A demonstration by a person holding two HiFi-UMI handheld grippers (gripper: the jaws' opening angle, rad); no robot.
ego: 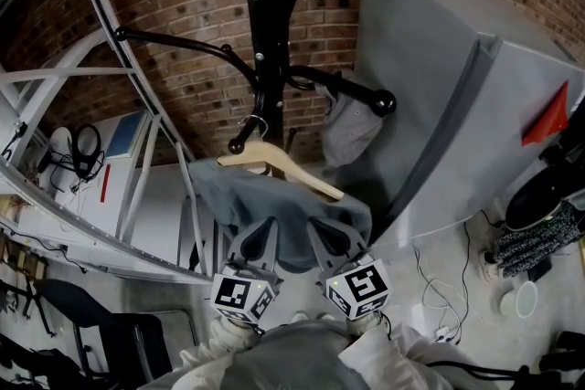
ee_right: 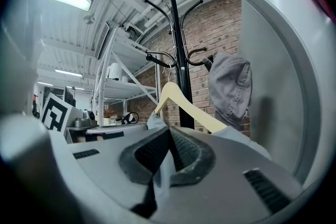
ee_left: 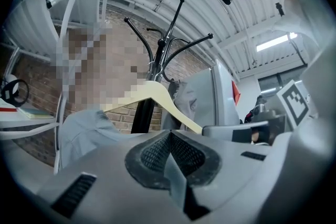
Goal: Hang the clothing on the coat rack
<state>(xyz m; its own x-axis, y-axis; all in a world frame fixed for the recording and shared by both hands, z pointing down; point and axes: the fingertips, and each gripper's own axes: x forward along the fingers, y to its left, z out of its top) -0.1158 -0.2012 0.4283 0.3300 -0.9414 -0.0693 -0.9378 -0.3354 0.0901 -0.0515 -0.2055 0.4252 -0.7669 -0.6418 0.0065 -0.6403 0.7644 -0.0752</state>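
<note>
Brick wall behind black coat rack (ego: 263, 32); left gripper (ego: 260, 231) and right gripper (ego: 325, 235) fingers both pinched shut on grey garment (ego: 274, 201) on wooden hanger (ego: 285, 163).

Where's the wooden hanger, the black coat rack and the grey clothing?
Pale wooden hanger (ego: 302, 172): head view, sloping arm.
Black metal coat rack (ego: 265, 14): head view, upright pole.
Grey cloth garment (ego: 247, 201): head view, fabric under the hanger.

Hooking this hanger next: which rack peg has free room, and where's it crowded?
Free: the long left peg, bare between pole and white shelf frame. Crowded: the right peg, where a grey garment hangs beside the grey panel.
</note>
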